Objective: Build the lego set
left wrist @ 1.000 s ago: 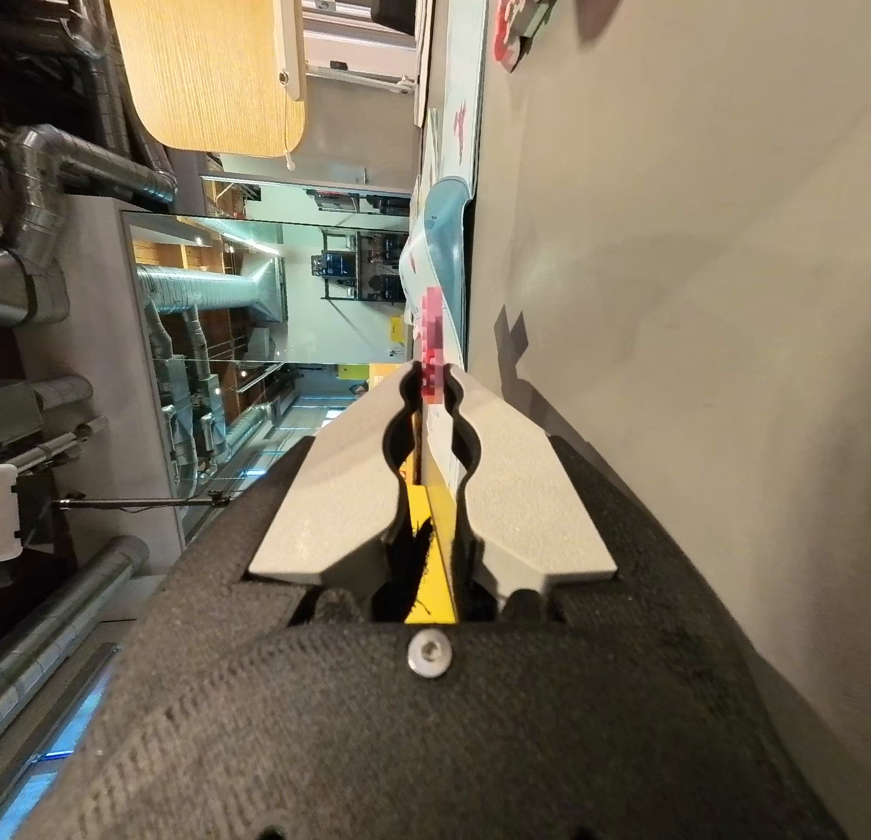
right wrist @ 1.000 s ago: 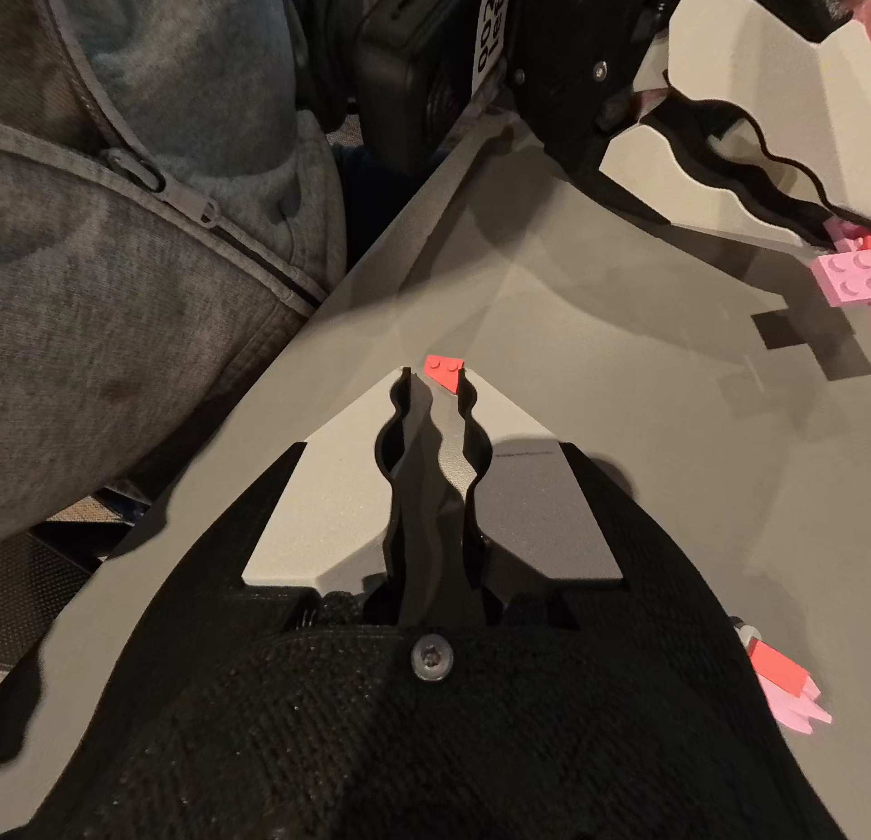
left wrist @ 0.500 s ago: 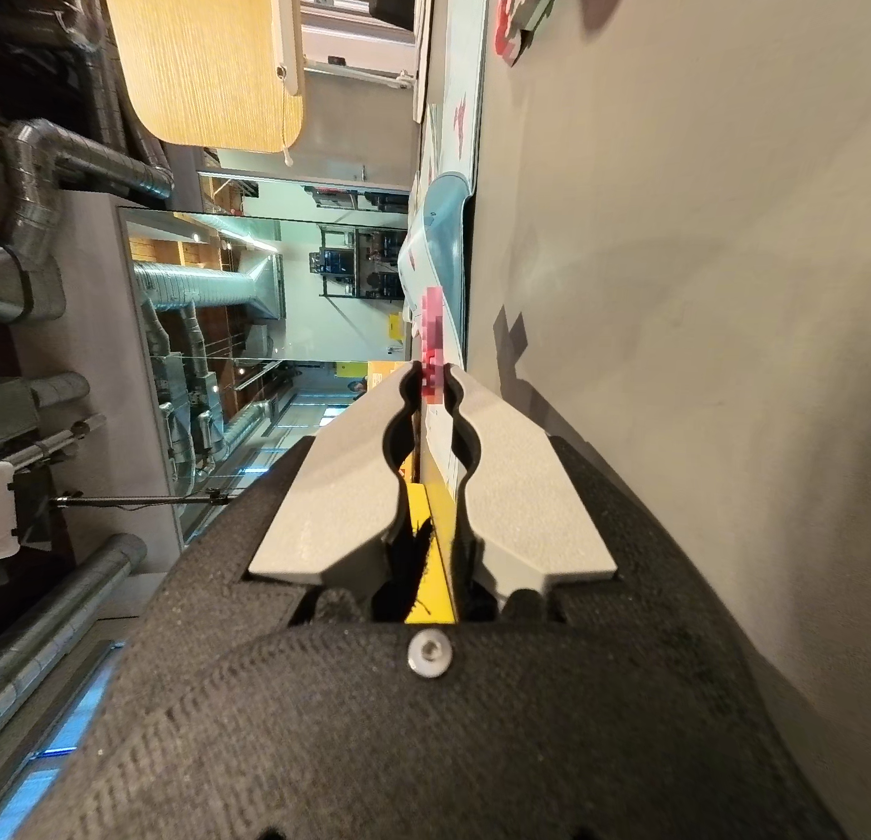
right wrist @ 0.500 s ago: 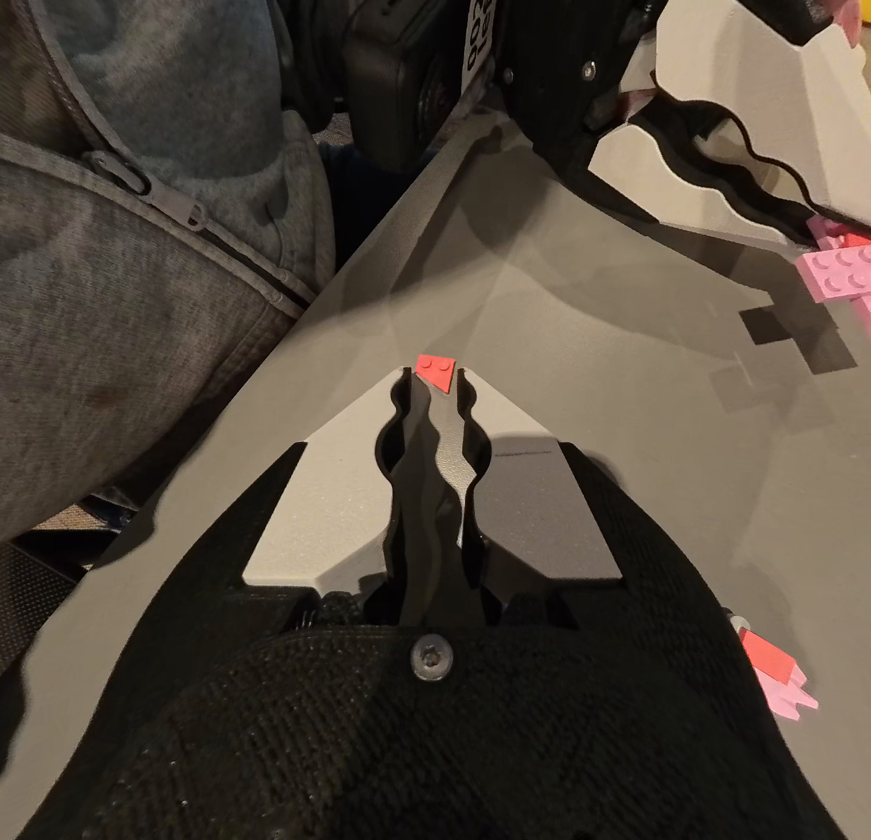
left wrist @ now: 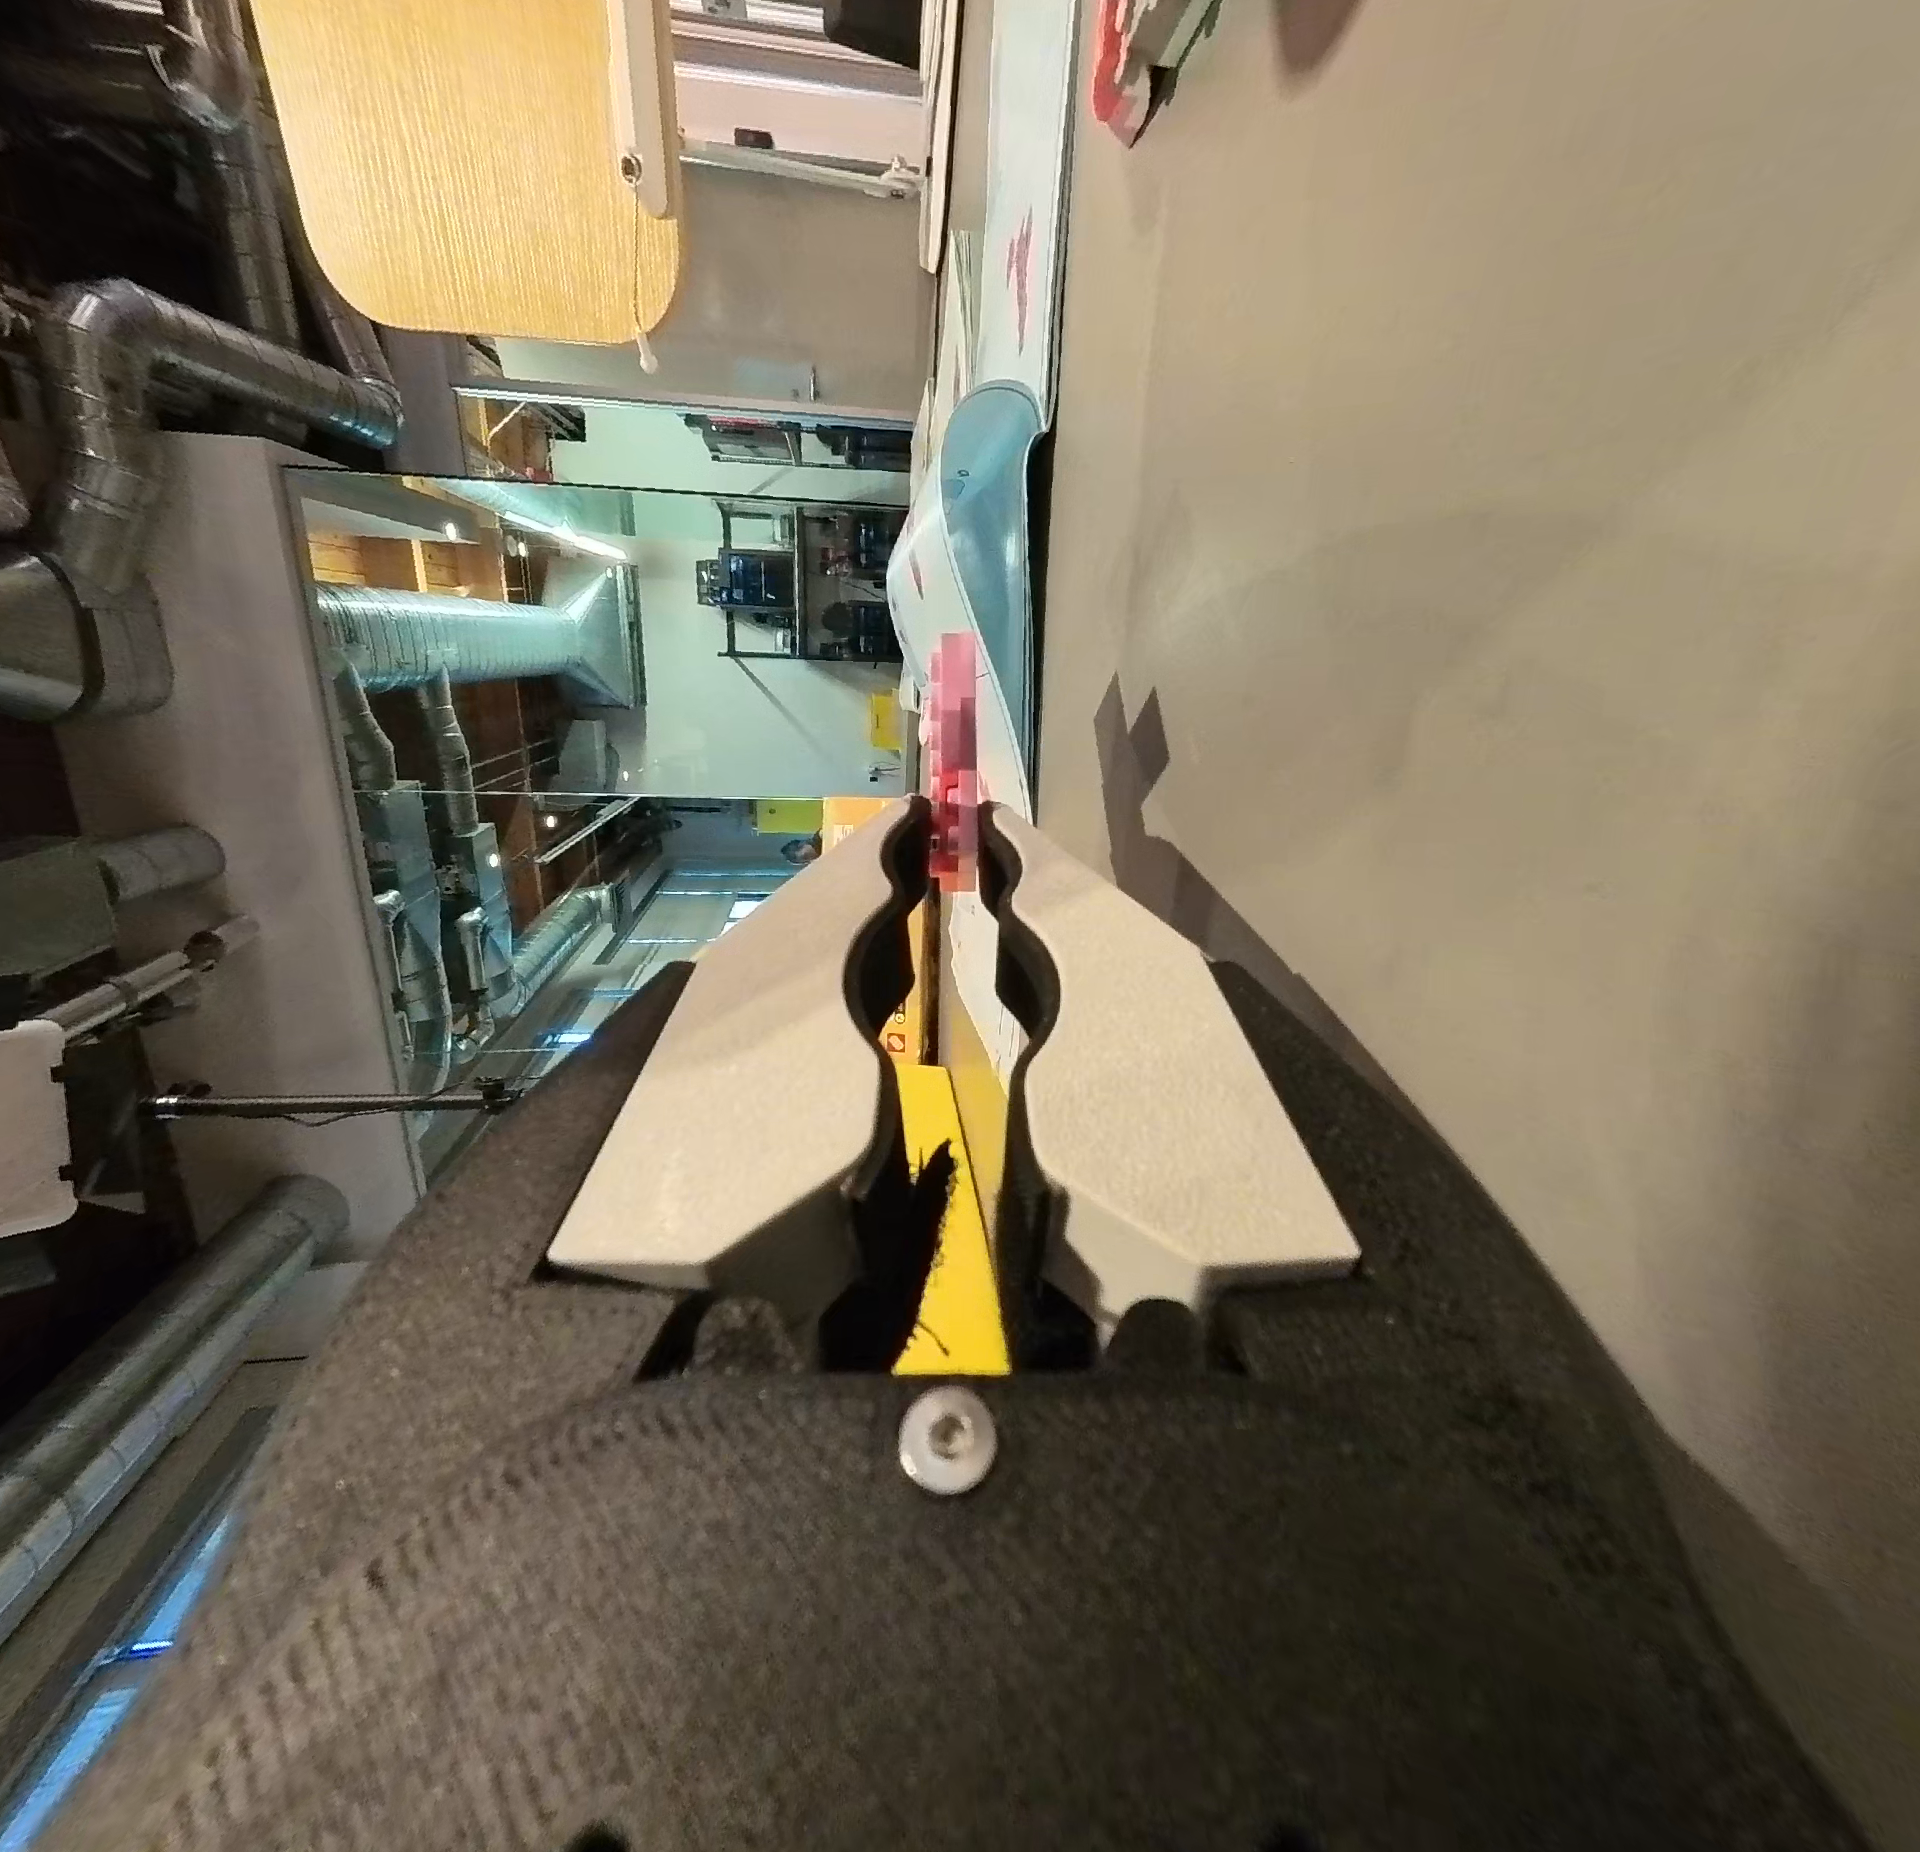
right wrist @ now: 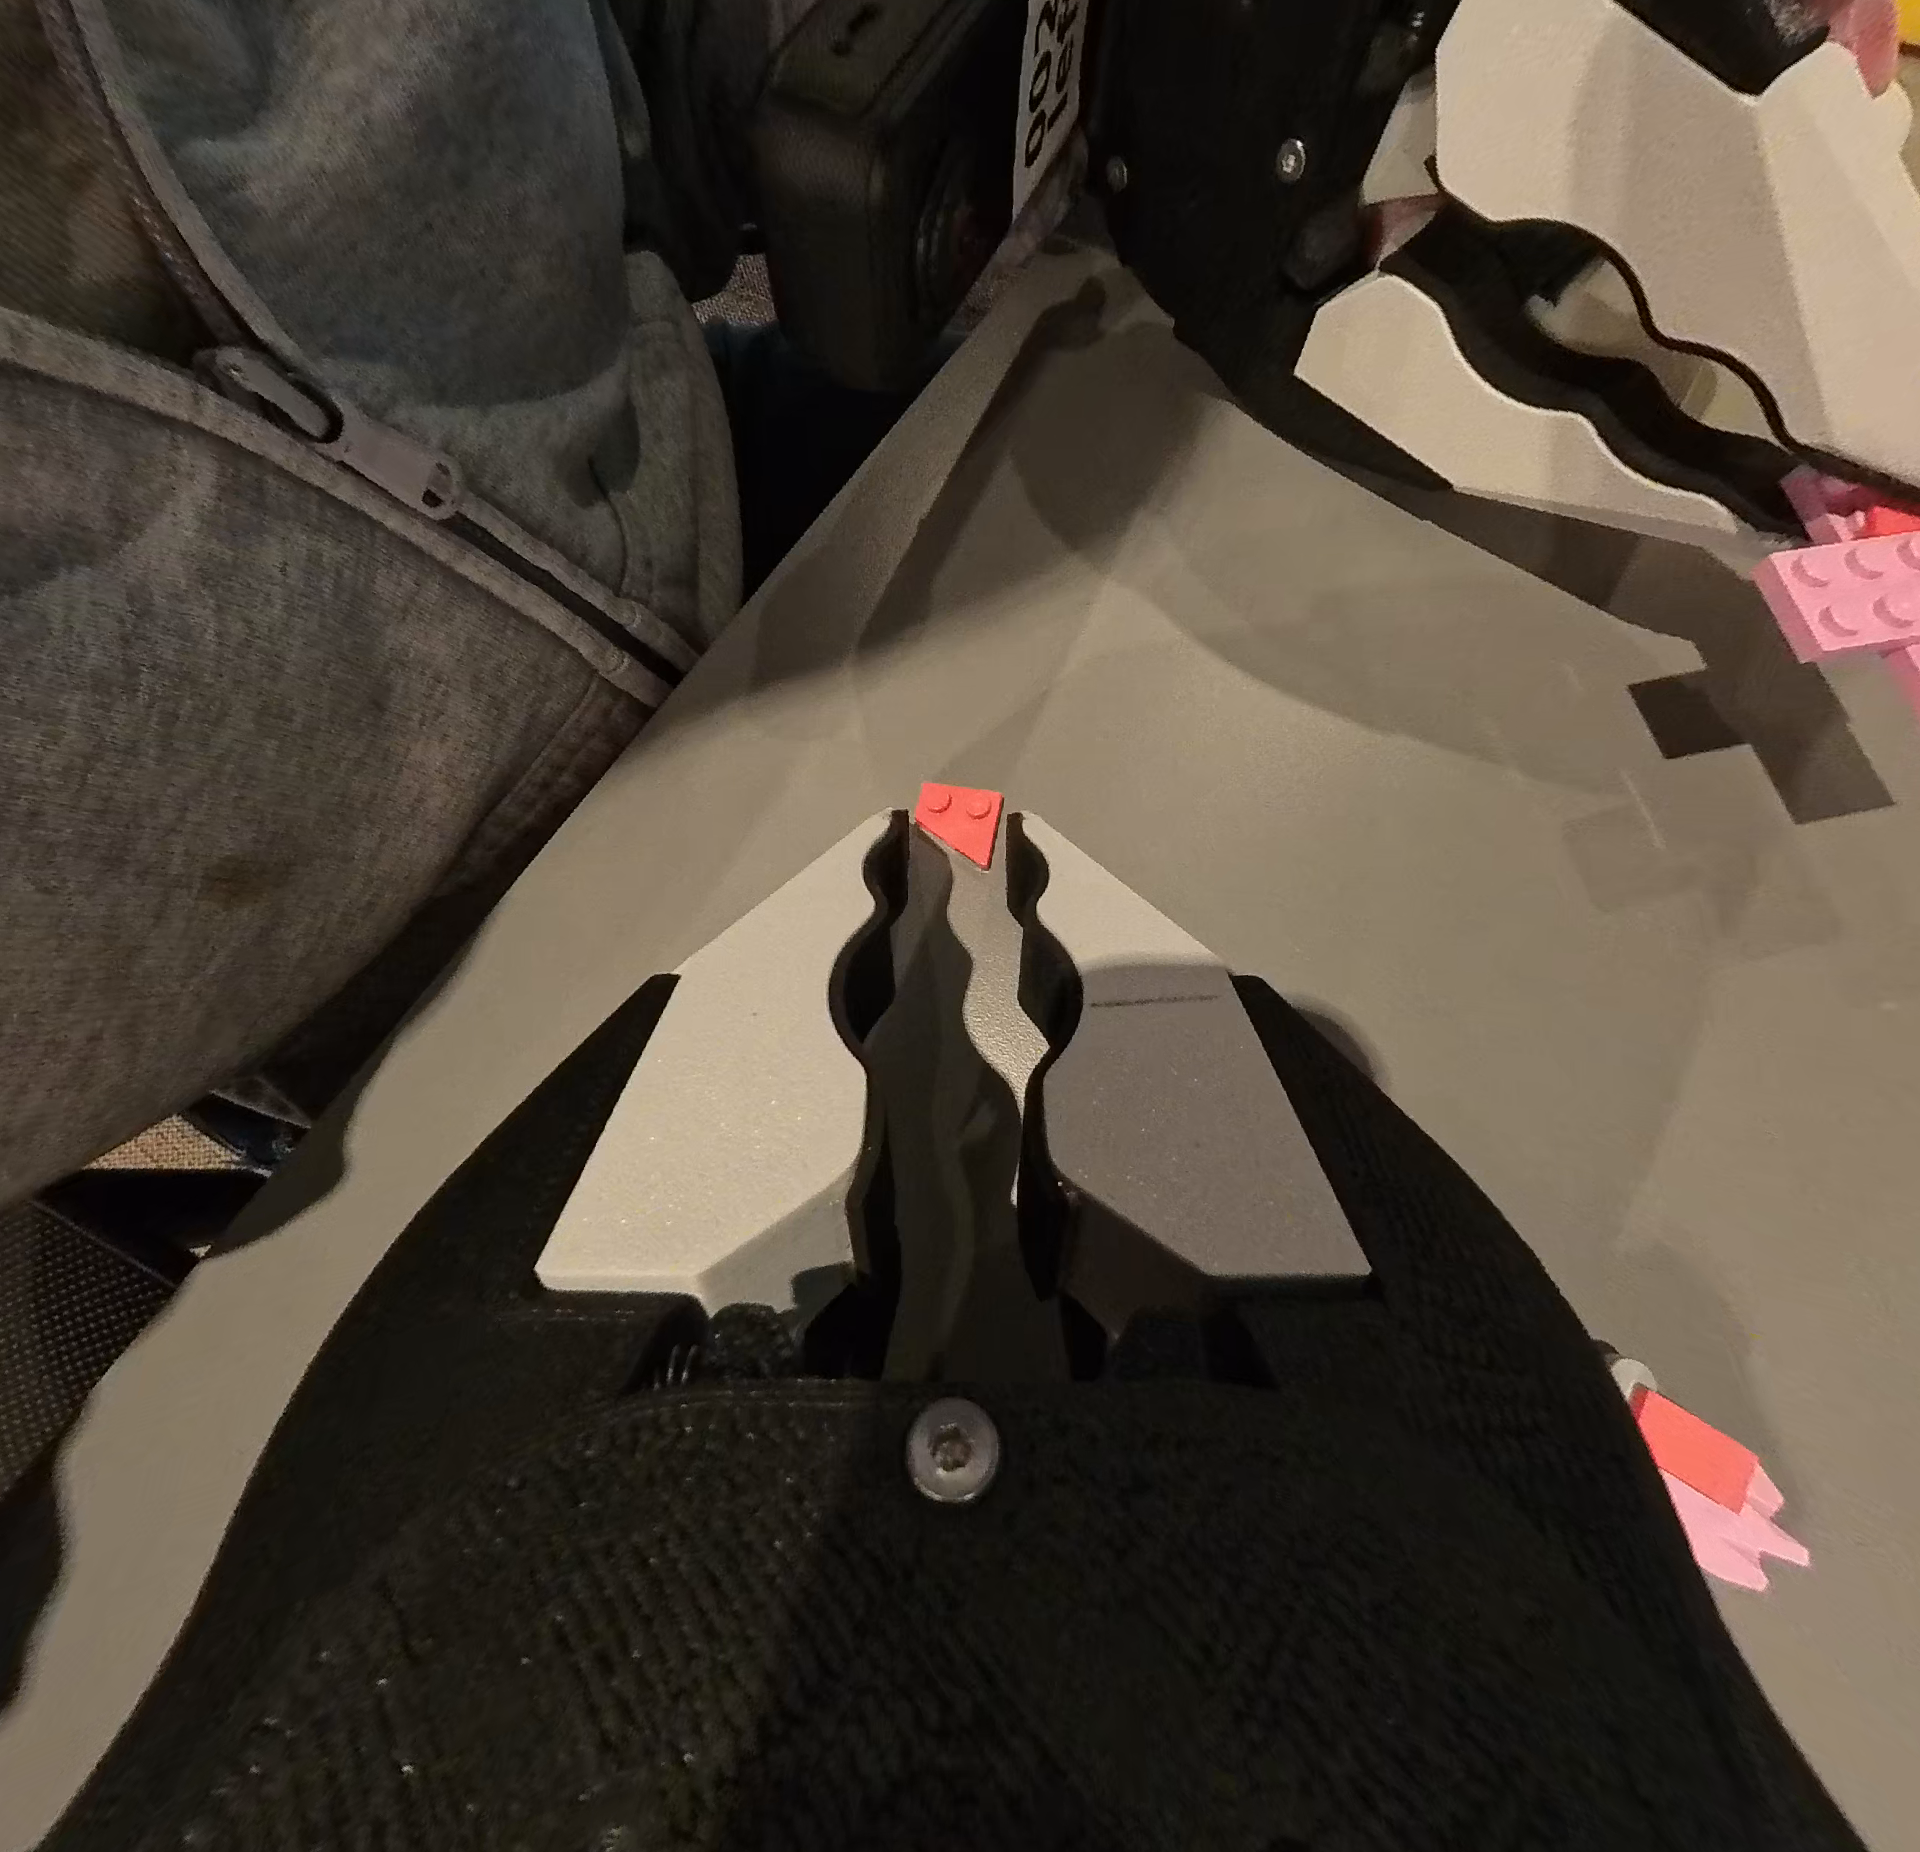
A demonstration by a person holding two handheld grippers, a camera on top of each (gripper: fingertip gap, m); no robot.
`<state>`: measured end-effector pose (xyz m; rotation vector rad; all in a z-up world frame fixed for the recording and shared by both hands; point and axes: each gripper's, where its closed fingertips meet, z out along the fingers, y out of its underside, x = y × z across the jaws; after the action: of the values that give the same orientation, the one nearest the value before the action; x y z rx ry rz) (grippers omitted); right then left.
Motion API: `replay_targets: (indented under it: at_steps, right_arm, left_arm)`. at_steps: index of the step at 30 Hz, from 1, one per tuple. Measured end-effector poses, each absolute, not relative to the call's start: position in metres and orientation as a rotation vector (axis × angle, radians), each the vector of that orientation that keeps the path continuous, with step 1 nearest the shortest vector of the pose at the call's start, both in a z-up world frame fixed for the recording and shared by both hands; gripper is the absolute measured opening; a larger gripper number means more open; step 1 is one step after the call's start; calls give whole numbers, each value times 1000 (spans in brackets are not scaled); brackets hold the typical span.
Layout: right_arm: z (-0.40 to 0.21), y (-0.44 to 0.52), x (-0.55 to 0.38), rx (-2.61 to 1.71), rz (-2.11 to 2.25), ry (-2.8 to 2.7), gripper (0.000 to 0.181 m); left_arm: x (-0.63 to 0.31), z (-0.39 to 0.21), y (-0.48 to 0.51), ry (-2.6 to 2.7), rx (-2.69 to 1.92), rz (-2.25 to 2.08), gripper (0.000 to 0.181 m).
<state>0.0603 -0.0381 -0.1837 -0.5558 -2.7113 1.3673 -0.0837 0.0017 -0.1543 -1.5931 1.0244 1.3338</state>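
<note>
A small red wedge-shaped lego plate point(right wrist: 961, 823) sits mid-frame, pinched at the right gripper point(right wrist: 958, 838) tips above the grey worktop point(right wrist: 1299, 763); upper right, the left gripper point(left wrist: 954, 834) clamps a pink-and-red lego assembly point(left wrist: 956, 753).

Bare grey table point(right wrist: 1299, 763) lay open between right gripper point(right wrist: 958, 826) and left gripper point(right wrist: 1766, 498). Red wedge plate point(right wrist: 961, 828) sat at right gripper's tips. Person's grey jacket point(right wrist: 312, 555) crowded table edge. Pink bricks point(right wrist: 1849, 602) blocked far right; loose red-pink pieces point(right wrist: 1704, 1490) lay near right side.
</note>
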Motion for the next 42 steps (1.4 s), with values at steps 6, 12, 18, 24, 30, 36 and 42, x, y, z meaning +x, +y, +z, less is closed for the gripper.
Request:
replay_targets:
  at_steps: [6,12,18,24,30,36,42]
  right_arm:
    - [-183,-38,60,-558,1371,-2712,17]
    - [-183,-38,59,-562,1374,-2713,17]
    - [-153,-39,40,-490,1487,-2434,23]
    - [-118,9,-15,-373,927,-1841,24]
    - [-138,-7,-24,-121,518,-1815,18]
    - [-140,-12,-10,-177,807,-1915,15]
    - [-149,-39,44,-186,1308,-2332,12]
  left_arm:
    - [-80,-156,6,1025,-1597,1331,8]
    - [-75,-154,5,1027,-1596,1332,8]
    - [-72,-153,4,1029,-1585,1337,8]
    - [-70,-150,8,1036,-1578,1286,8]
    - [-66,-150,12,1064,-1545,1248,8]
    - [-73,-152,6,1079,-1535,1285,8]
    - [-78,-153,4,1070,-1545,1286,8]
